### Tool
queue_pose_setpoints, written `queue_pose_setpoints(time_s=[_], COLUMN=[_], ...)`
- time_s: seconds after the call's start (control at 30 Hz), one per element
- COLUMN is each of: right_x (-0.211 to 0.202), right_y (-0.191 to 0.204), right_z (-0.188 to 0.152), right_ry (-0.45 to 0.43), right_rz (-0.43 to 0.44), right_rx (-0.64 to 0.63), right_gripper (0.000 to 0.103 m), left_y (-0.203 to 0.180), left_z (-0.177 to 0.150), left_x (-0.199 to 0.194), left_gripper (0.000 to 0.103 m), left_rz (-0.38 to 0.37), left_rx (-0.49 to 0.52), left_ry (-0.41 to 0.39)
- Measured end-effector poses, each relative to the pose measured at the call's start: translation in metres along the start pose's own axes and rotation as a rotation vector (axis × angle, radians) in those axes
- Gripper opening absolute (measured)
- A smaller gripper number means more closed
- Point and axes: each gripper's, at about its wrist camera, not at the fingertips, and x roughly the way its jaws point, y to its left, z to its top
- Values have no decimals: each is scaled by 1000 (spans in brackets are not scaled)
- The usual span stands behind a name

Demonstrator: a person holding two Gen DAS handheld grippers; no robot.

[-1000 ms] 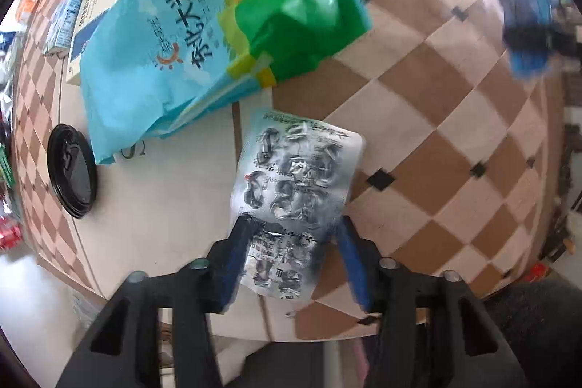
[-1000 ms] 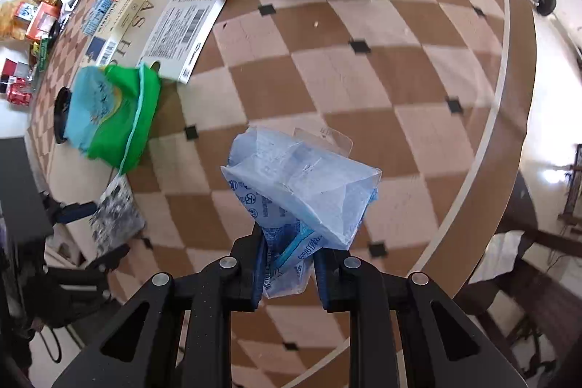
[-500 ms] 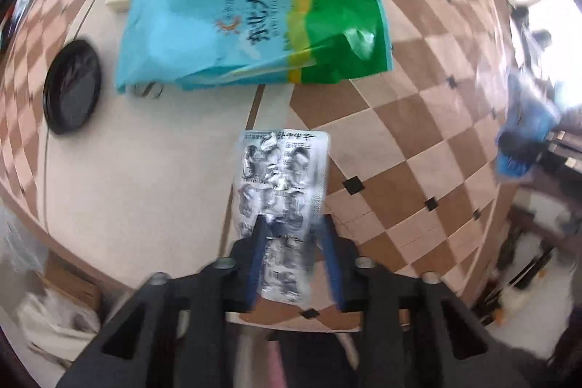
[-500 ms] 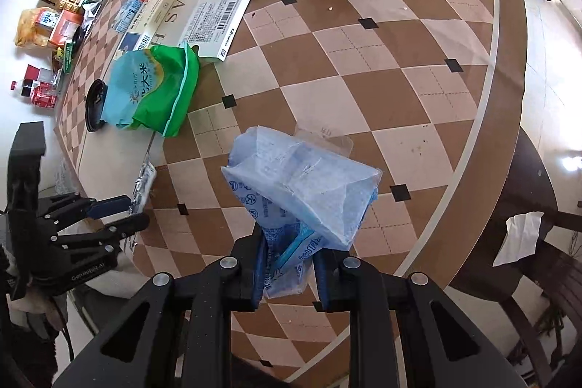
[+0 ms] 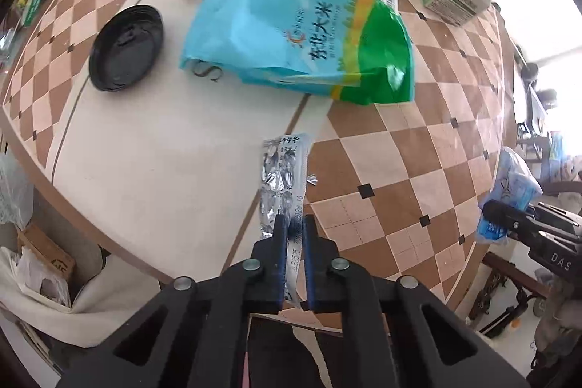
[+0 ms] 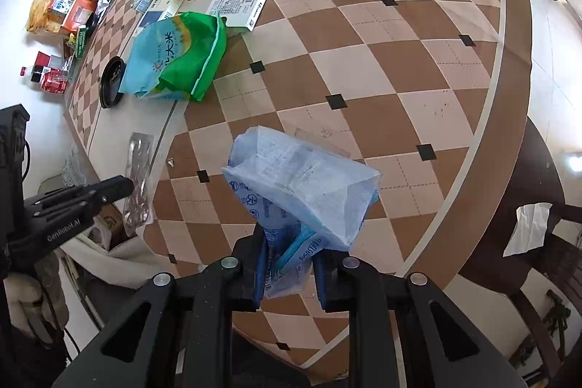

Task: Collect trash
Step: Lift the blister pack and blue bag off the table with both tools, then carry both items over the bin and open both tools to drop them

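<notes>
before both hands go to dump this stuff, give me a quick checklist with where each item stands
1. Left claw shut on the pill sheet: ok.
2. Pill sheet lifted off the table: ok.
3. Right claw shut on the blue plastic bag: ok.
4. Bag held firmly, not slipping: cannot tell.
5. Bin location: cannot tell.
6. Table free of trash: not ok, rice bag and black lid remain.

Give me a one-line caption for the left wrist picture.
Left gripper pinches an empty foil pill blister above a checkered table.
</notes>
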Motion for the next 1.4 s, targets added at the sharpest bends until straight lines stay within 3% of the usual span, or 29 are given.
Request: queue_pose_setpoints(time_s=[0.23,0.37,0.4,0.57,0.77,0.83,1.13,1.4], right_x=[-10,-12,-11,-8,-10,-12,-15,-6], right_y=[10,9,9,9,6,4,25,79], right_z=[-1,-3,-4,-8,-11,-11,-32,-104], right_ry=[-29,-33,-31,-19,-27,-33,-62,-68], right_rz=[3,6,8,6,3,2,21,63], right_rx=[-17,-11,-6,-3,2,8,-7,-39], right_gripper=[22,22,22,22,22,22,22,22], left_y=[2,16,1,-17,-5,-5,-11,0], left_z=[-11,-18,-14,-4,-8,-14,-70,-144], left_x=[-23,-26,-16,8,6,0,-55,-68], left_gripper=[3,5,8,12,5,5,5,5], left_rz=[45,-8,-12,137,87,104,183,142], left_rx=[-60,-70,-63,-15,-80,-77,-88,-90], left_ry=[-34,-19,-11,23,14,-3,-119,-176])
